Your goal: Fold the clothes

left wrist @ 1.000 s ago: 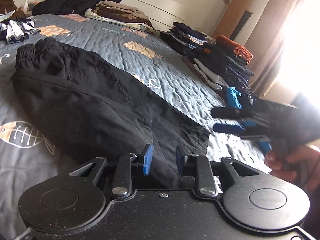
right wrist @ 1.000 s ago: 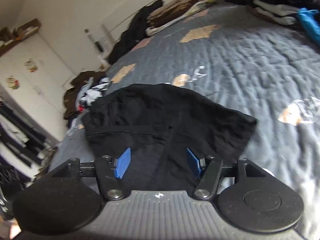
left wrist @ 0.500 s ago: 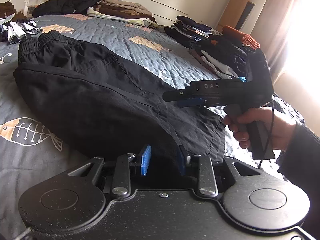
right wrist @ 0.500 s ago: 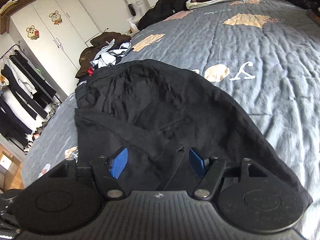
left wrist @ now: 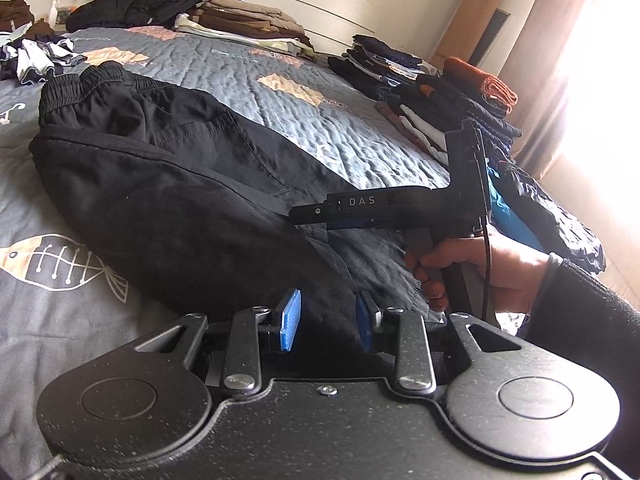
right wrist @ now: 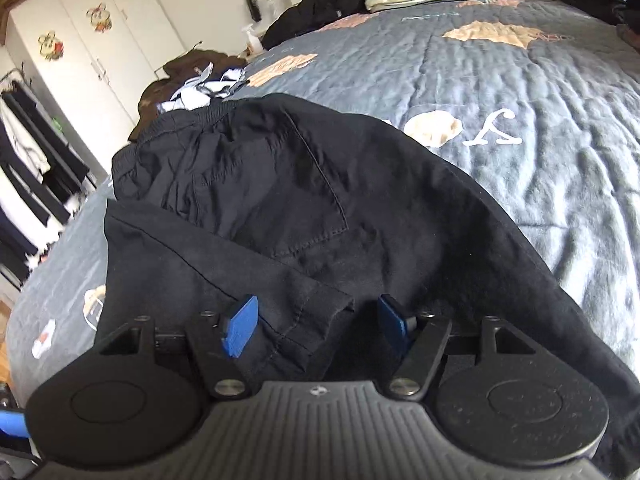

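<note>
While the big bed with the grey-blue quilted cover [left wrist: 360, 128] fills both views, a pair of black cloth trousers with a stretchy waistband [left wrist: 168, 184] lies flat across the middle of it, reaching to the near edge. Stacks of folded dark clothes [left wrist: 440, 100] sit along the right edge. Brown and cream folded clothes [left wrist: 248, 20] rest at the head end. The left gripper [left wrist: 326, 322] has cloth between its blue pads, but I cannot tell if they squeeze it. The right gripper [right wrist: 316, 326] has just been closing. A folded trouser hem lies between its blue pads [right wrist: 240, 326], which stand apart from it.
</note>
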Tool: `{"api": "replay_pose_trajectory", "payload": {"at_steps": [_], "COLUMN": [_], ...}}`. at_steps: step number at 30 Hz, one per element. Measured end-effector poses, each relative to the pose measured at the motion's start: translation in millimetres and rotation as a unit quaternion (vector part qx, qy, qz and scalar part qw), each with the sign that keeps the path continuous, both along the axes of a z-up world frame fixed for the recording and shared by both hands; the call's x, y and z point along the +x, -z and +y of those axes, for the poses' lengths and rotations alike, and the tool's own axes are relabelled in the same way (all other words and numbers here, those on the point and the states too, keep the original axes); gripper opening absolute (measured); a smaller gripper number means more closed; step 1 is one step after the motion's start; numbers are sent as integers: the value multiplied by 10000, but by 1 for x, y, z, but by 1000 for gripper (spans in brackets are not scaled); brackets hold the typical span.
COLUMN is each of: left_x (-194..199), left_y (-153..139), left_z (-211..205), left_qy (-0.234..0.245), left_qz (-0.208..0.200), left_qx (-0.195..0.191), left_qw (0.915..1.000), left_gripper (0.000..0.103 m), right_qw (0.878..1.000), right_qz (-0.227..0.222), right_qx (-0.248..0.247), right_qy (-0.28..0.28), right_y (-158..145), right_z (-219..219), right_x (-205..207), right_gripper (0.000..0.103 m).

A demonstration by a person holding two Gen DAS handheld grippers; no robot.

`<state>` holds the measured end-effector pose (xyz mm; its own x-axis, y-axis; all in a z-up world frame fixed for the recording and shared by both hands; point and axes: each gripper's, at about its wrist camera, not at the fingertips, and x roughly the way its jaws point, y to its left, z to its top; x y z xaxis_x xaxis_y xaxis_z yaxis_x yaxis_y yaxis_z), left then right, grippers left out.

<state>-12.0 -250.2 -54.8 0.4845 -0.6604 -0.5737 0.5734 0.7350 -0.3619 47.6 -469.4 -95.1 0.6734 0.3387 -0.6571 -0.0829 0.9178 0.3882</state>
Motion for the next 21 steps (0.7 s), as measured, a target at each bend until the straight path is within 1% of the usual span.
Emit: {"api": "replay_pose_trajectory", "payload": {"at_steps": [1, 2, 3, 6, 9, 12, 17, 21], "left_x": [0, 0, 1, 1, 1, 1, 2, 3], "left_y": [0, 0, 0, -1, 0, 0, 0, -1], "left_z": [0, 0, 1, 0, -1, 0, 2, 3], "left_qy": [-7, -15, -27, -34, -38, -55, -81, -113], "left_qz": [4, 9, 8, 2, -11, -20, -45, -55], "left_qx": [3, 7, 13, 22, 46, 51, 44, 28], "left_qw": [10000, 10000, 10000, 10000, 10000, 10000, 9999, 9999], "left_gripper": [31, 31, 31, 31, 31, 31, 31, 31], "right_qw": [10000, 10000, 9999, 9996, 9990, 9977, 9930, 9889], "right_qz": [13, 23, 27, 1, -74, -248, -673, -872], "right_qx": [28, 35, 37, 237, 394, 541, 707, 722], "right_qy": [44, 90, 128, 139, 193, 333, 664, 966], "right_y": [-1, -2, -3, -9, -17, -28, -56, -74], "right_z": [0, 0, 1, 0, -3, -8, -27, -47], "right_x": [0, 0, -1, -4, -8, -13, -28, -46], "right_gripper": [39, 18, 14, 7, 4, 3, 3, 2]}}
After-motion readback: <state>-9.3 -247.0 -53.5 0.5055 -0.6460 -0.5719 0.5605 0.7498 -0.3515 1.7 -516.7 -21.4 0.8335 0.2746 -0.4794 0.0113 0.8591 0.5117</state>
